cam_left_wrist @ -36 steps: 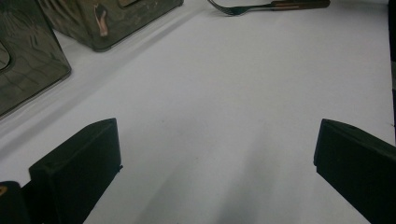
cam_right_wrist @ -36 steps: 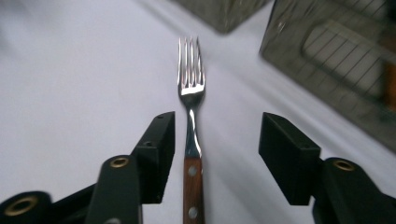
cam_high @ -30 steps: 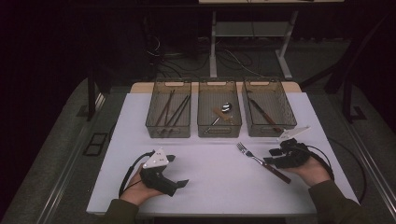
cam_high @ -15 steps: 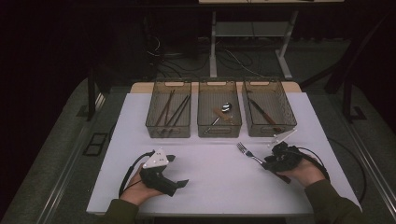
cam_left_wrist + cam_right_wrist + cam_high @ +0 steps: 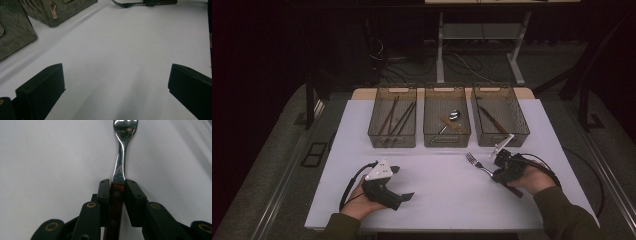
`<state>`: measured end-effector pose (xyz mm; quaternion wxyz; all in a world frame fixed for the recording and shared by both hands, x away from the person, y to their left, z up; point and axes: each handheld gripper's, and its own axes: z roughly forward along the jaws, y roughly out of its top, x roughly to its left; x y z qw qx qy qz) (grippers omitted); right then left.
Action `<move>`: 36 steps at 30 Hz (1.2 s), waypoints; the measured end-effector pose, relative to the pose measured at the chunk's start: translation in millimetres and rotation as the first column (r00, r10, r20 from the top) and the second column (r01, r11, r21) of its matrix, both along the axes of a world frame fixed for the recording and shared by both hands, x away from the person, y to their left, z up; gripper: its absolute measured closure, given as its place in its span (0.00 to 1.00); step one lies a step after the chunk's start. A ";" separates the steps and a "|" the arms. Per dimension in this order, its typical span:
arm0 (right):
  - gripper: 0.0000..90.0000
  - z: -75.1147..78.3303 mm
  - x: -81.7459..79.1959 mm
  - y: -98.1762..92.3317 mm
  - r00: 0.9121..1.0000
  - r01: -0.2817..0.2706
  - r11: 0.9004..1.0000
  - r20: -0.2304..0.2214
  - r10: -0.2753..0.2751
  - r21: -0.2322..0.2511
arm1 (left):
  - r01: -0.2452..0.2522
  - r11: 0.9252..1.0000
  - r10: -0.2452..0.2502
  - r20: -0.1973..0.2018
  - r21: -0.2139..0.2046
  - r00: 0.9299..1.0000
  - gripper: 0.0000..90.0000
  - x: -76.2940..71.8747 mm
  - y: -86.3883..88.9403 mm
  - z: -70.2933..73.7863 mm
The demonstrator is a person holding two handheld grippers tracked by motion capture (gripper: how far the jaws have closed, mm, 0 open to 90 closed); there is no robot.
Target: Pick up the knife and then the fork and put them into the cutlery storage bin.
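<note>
Wood-handled fork (image 5: 119, 195) lies on white table (image 5: 437, 190), front right, tines toward the three bins (image 5: 447, 120). Right gripper (image 5: 117, 192) jaws just closing, now pressed on both sides of the handle near the metal neck. Left gripper (image 5: 115, 85) rests front left, jaws wide apart, nothing between.

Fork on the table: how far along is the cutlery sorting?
Done: chopsticks, a spoon and a knife lie in the three bins. In hand: the right gripper has just been closing, its fingers on the fork handle. Left: lift and bin the fork. The left gripper rests open.
</note>
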<state>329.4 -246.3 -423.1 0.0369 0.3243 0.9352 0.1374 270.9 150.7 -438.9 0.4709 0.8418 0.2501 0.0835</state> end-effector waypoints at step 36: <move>0.86 36.5 13.4 -32.0 0.986 0.076 0.961 0.127 -0.113 0.267 | 0.001 1.000 -0.001 0.001 0.001 1.000 0.00 1.0 0.2 0.6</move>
